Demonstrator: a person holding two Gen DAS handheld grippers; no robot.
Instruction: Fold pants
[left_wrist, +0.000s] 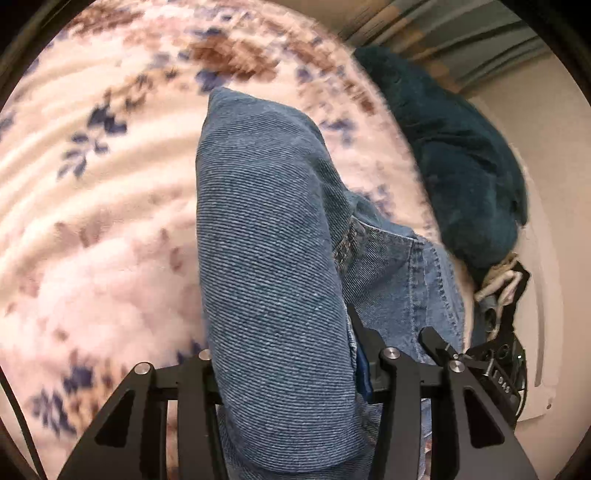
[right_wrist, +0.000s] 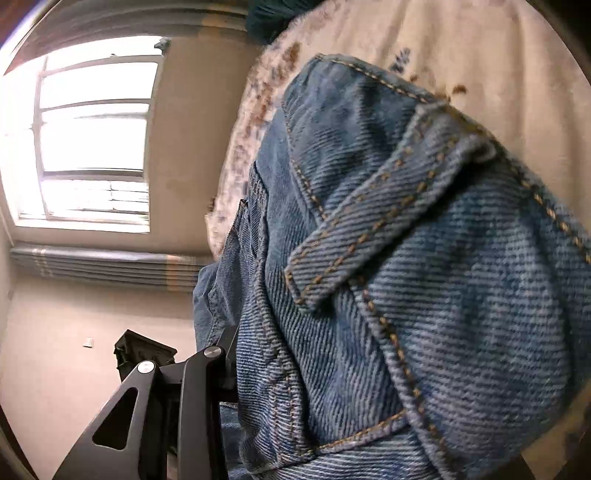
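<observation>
In the left wrist view, the black two-finger left gripper (left_wrist: 284, 373) is clamped on a thick fold of the blue denim pants (left_wrist: 266, 258), the cloth bulging up between the two black fingers (left_wrist: 391, 373) and filling the middle of the picture; a stitched seam and a hem edge of the same pants hang to the right of the fold. Below and behind the denim lies a fluffy cream blanket with brown and blue flower print (left_wrist: 110, 177), blurred in streaks. A dark teal fuzzy cloth (left_wrist: 454, 155) sits at the blanket's far right edge, just beside the pants, and under it part of the black right gripper (left_wrist: 498, 332) shows, with pale cloth and denim bunched at its tip. In the right wrist view, the waistband part of the pants (right_wrist: 424, 277) crowds the frame, a belt loop with tan stitching (right_wrist: 376, 225) lying slantwise across it. Only the left finger (right_wrist: 199, 391) of this gripper shows, the denim pressed against it and covering the other one, so the grip on the pants is clear though the jaw gap is hidden. A bright window with white frame (right_wrist: 92, 140) and a beige wall (right_wrist: 177, 110) stand at the left, and the flowered blanket lies behind the denim at the top
</observation>
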